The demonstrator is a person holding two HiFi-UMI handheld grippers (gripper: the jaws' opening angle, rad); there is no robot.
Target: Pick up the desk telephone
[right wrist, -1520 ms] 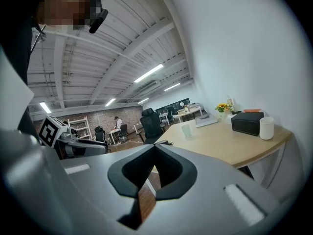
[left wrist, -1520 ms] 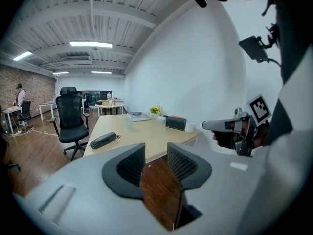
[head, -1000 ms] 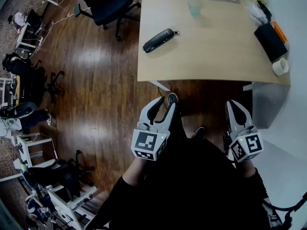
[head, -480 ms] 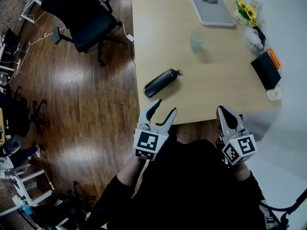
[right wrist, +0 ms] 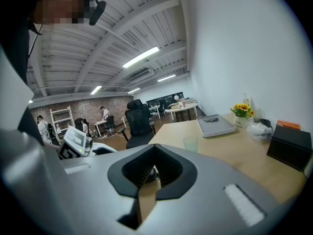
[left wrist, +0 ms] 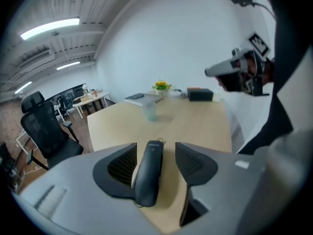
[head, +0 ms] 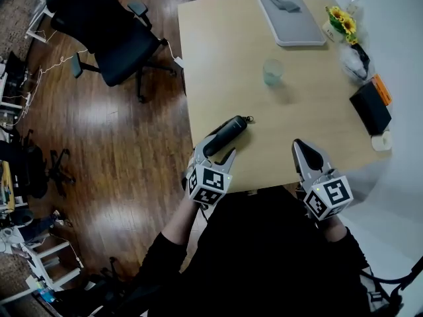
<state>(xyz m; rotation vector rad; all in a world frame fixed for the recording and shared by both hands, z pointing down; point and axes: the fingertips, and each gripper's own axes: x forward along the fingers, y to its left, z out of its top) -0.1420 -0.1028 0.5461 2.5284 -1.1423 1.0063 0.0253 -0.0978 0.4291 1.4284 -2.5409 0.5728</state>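
Note:
The desk telephone is a black handset [head: 226,133] lying slantwise on the light wooden table [head: 310,121], near its front left corner. My left gripper [head: 217,149] is open, and its jaws have just been opening. In the left gripper view the handset [left wrist: 149,175] lies lengthwise between the two fingers [left wrist: 120,168], and the pads do not press on it. My right gripper [head: 299,145] hangs shut over the table's front edge, to the right of the handset, with nothing in it. The right gripper view shows its jaw tips [right wrist: 154,148] closed together.
A clear plastic cup [head: 272,71] stands mid-table. At the far end lies a grey tray [head: 289,8], with sunflowers [head: 344,20] to its right. A black box [head: 371,107] and a white roll [head: 382,140] sit along the right edge. A black office chair [head: 112,35] stands left of the table.
Both grippers have come forward from over the floor to the table's front edge. The left jaws have opened and now straddle the handset. The right gripper stays shut.

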